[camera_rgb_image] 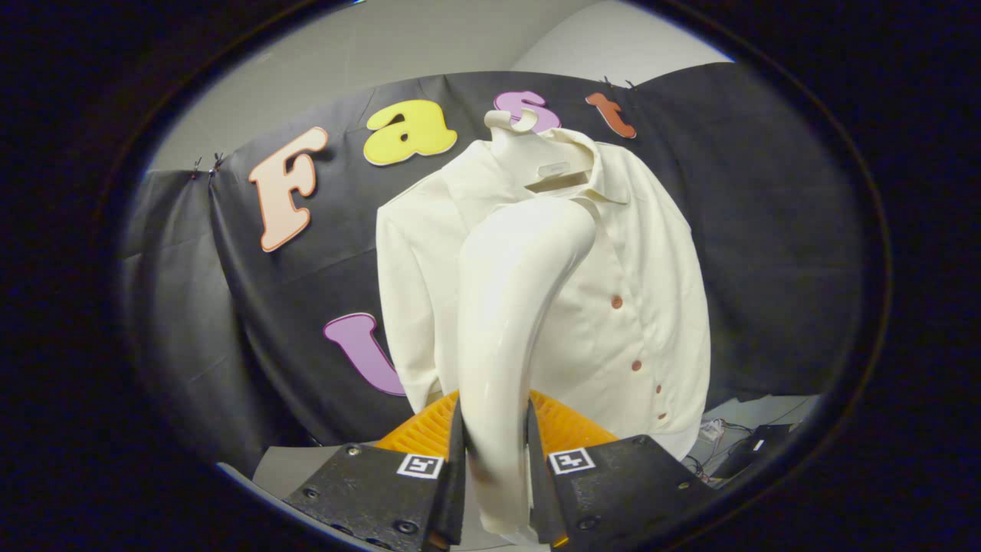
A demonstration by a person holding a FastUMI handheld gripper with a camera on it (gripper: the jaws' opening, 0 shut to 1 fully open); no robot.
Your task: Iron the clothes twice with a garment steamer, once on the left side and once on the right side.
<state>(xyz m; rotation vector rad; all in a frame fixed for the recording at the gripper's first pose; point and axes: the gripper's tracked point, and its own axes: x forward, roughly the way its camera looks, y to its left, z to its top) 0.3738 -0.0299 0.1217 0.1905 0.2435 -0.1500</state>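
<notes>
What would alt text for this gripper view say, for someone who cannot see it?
The gripper is shut on the handle of a white garment steamer, whose curved body rises toward a cream button-up shirt on a hanger just beyond. A black cloth wall hangs behind the shirt.

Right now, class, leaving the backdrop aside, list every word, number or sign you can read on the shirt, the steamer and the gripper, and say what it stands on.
No text can be read.
Neck tag inside the shirt collar: too small and blurred.
Square markers on the gripper: coded patterns, no words.
Garment steamer, clamped between the fingers: no writing visible.
</notes>
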